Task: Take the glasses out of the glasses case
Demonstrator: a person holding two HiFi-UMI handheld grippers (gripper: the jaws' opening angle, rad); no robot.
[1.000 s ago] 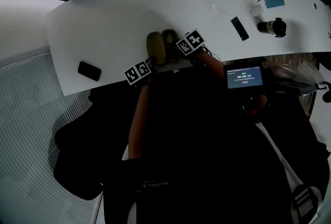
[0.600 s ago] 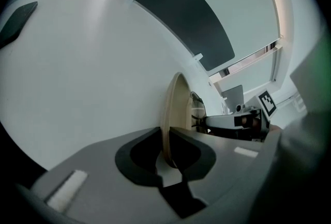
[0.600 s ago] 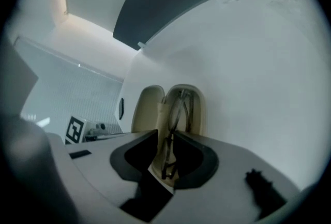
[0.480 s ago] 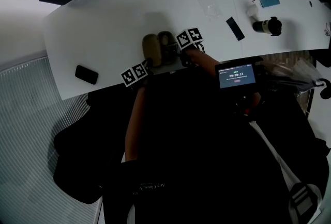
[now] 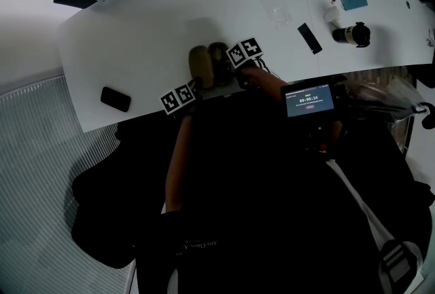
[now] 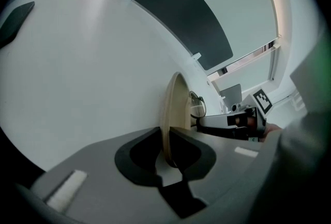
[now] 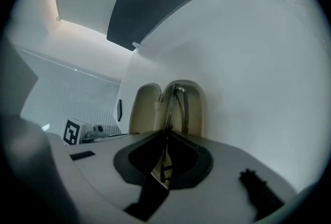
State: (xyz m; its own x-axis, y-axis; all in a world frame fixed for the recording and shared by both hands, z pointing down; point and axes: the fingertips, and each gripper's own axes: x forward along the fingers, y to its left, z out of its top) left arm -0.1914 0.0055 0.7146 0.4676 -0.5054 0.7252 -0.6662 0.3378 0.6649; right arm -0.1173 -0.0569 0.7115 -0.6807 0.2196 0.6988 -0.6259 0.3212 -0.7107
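**Head view:** open case (image 5: 207, 63) near the front edge of the desk (image 5: 136, 34), set between the two tools (their jaws cannot be read from here).

**Left gripper view:** left tool (image 6: 165, 135), jaws narrow and clamped on the lid (image 6: 173, 104), which is seen edge-on. The inside of the case does not show.

**Right gripper view:** both halves of the case face the camera, with the glasses (image 7: 177, 99) still in the right half. The right tool (image 7: 165, 135), whose jaws have just been closing, stands narrow and pinches the glasses.
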